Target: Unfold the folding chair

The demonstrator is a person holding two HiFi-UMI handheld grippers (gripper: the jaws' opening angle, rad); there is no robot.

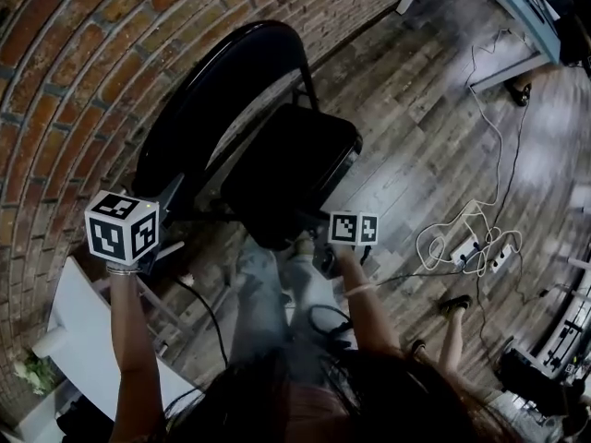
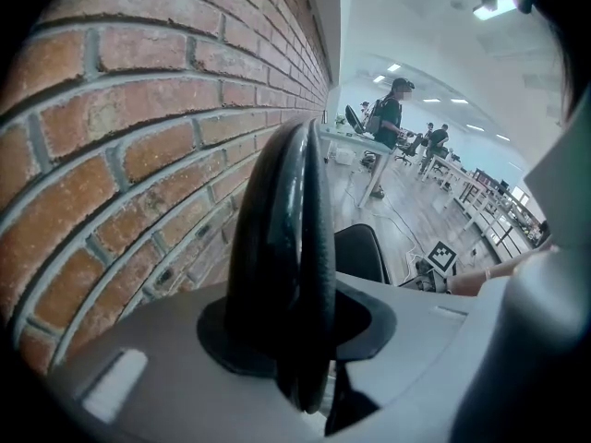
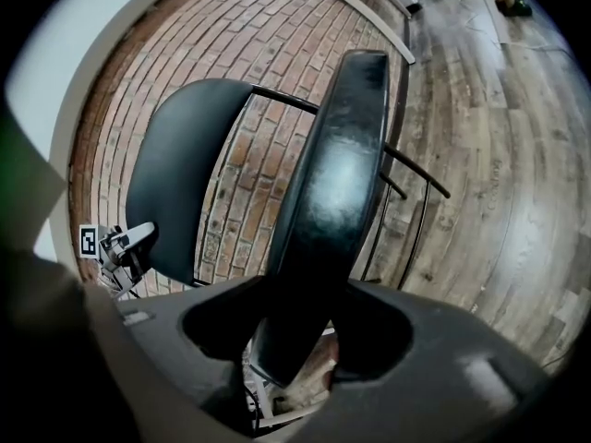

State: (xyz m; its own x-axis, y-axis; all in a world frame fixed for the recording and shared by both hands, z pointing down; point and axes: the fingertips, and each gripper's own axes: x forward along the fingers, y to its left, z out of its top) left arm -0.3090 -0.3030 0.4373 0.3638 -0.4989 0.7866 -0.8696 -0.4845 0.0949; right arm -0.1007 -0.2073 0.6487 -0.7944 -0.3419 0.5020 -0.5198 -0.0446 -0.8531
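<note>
The black folding chair (image 1: pixel 268 146) stands on the wooden floor (image 1: pixel 416 146) right beside the brick wall (image 1: pixel 65 81), its back toward the wall and its front toward the person. In the head view the rounded backrest (image 1: pixel 222 81) rises along the bricks, and the padded seat (image 1: pixel 295 164) juts out from it toward the person, its near edge lowest in the picture. In the right gripper view the seat is seen edge-on: its long axis runs steeply up from the jaws and leans slightly right, with the backrest off to its left and thin black frame tubes (image 3: pixel 416 178) on its right.

The left gripper (image 2: pixel 300 335) is clamped on the backrest's edge, which stands upright between its jaws as a dark padded rim with a tube alongside. The right gripper (image 3: pixel 305 340) is clamped on the seat's near edge, its jaws wide and a pad against each face of the cushion.

The marker cube on each gripper shows black-and-white square patterns; the left cube (image 1: pixel 122 227) is near the wall, the right cube (image 1: pixel 354 228) just beside the seat's near corner.

A white power strip with looped cables (image 1: pixel 480 252) lies on the floor to the right, well apart from the chair. In the left gripper view, people (image 2: pixel 388 123) stand far off among desks.
</note>
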